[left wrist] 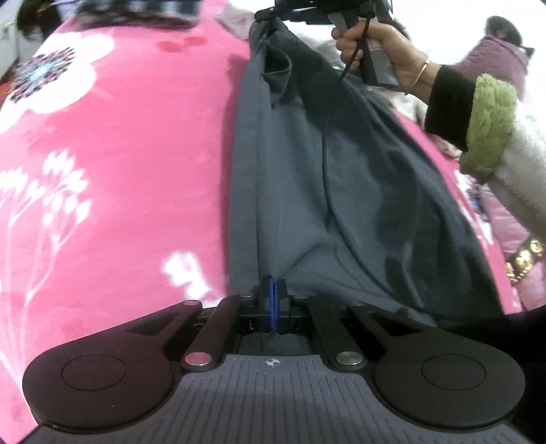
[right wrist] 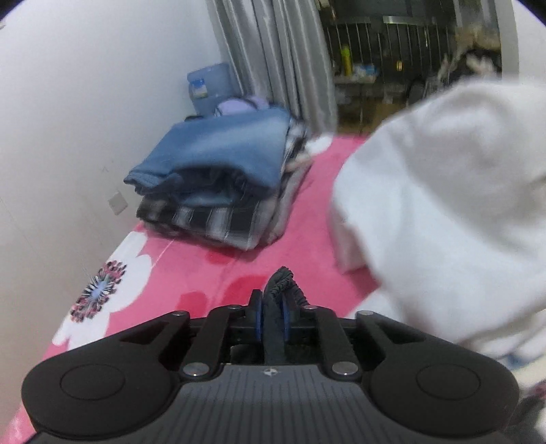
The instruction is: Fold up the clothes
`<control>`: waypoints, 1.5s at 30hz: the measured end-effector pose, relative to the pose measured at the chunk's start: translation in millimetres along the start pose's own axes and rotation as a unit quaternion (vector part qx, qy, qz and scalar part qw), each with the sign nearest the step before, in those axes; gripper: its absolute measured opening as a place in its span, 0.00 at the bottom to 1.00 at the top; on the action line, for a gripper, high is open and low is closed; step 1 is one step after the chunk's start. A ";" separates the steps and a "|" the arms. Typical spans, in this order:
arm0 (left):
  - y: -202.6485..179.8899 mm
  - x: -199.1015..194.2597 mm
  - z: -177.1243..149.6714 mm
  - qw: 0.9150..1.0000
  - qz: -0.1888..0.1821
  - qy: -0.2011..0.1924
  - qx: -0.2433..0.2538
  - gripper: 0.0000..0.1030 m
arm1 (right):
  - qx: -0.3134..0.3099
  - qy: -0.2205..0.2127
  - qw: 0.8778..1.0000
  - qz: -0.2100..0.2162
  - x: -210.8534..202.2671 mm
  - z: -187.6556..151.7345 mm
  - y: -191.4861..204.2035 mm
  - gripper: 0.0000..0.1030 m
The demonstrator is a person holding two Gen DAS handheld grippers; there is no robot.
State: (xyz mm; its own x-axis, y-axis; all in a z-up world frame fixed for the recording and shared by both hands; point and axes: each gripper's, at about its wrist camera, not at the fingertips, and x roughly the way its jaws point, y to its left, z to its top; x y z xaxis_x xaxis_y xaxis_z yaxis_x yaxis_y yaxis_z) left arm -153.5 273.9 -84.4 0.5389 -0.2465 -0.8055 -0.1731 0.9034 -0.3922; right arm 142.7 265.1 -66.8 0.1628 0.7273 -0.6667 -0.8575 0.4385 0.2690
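While I am clamping my left jaws (left wrist: 273,290) and right jaws (right wrist: 275,300) together on opposite ends of the grey trousers (left wrist: 341,188), I am stretching them above the pink bed (left wrist: 136,153); next calls for bringing both ends together.

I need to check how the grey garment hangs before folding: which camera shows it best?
The left wrist view: the grey garment stretches from the left gripper to the right gripper over the pink blanket. The right wrist view shows only a bunched edge in its jaws.
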 end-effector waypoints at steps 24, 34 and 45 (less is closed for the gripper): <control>22.5 -29.6 0.0 0.998 0.056 0.025 0.004 0.20 | 0.320 -0.176 0.929 -0.060 -474.6 -212.4 -198.1 0.58; -50.3 -33.2 68.0 0.995 0.018 -0.045 0.087 0.24 | 0.436 -0.083 0.895 -0.044 -440.9 -340.1 -148.6 0.59; -185.1 64.8 139.5 0.976 -0.079 -0.001 0.201 0.29 | 0.301 0.003 0.945 -0.130 -406.8 -321.1 -114.5 0.59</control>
State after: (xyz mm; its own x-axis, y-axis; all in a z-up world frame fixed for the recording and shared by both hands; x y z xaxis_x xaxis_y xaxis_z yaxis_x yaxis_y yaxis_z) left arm 28.5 139.7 -2.0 0.5341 -0.3934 -0.7483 0.2495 0.9191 -0.3051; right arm 18.1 -250.4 -49.6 0.3255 0.5506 -0.7687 -0.3558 0.8245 0.4399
